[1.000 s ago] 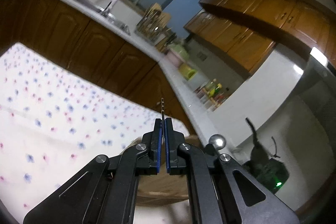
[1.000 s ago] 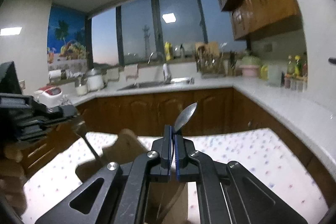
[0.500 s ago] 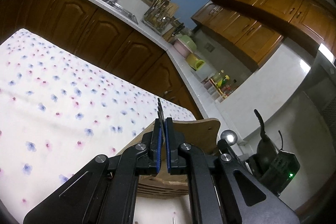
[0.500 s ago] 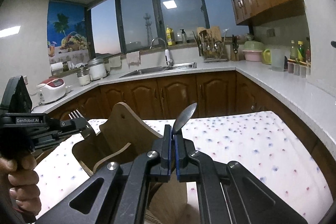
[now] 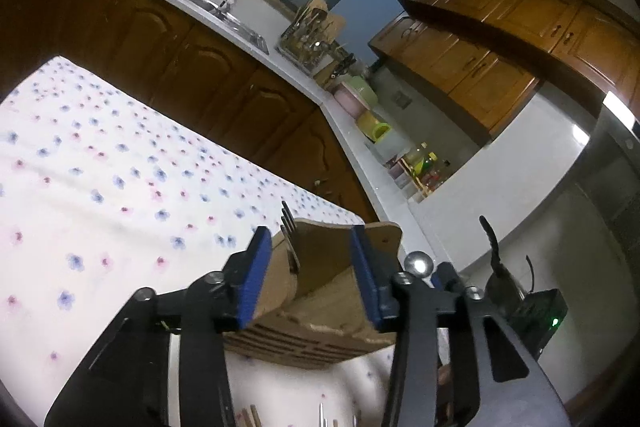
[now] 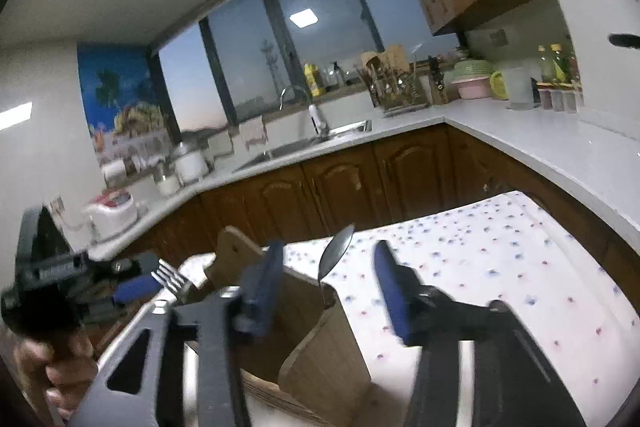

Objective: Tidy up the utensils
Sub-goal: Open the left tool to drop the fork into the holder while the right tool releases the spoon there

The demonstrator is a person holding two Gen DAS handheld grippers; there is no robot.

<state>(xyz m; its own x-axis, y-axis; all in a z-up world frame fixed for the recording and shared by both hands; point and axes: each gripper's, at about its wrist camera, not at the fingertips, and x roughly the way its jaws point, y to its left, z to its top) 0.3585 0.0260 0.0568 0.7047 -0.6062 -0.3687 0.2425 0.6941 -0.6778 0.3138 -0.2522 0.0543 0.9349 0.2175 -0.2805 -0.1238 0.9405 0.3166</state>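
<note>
A wooden utensil holder [image 5: 320,307] stands on the flowered tablecloth, also in the right wrist view [image 6: 316,339]. A metal fork [image 5: 290,239] stands in it, tines up, between the fingers of my open left gripper [image 5: 310,279]. A metal spoon [image 6: 336,255] stands in another compartment, bowl up, between the fingers of my open right gripper [image 6: 332,287]. Neither gripper touches its utensil. The left gripper and fork [image 6: 172,277] show at the left of the right wrist view.
The flowered tablecloth [image 5: 100,187] covers the table. More utensil tips [image 5: 320,415] lie on it below the holder. Brown cabinets [image 6: 360,183] and a white counter with a sink [image 6: 304,143] run behind. A black device [image 5: 536,311] sits at right.
Both grippers have opened. The fork and the spoon, held a moment ago, now stand free in the holder. Both grippers have dropped closer to the holder.
</note>
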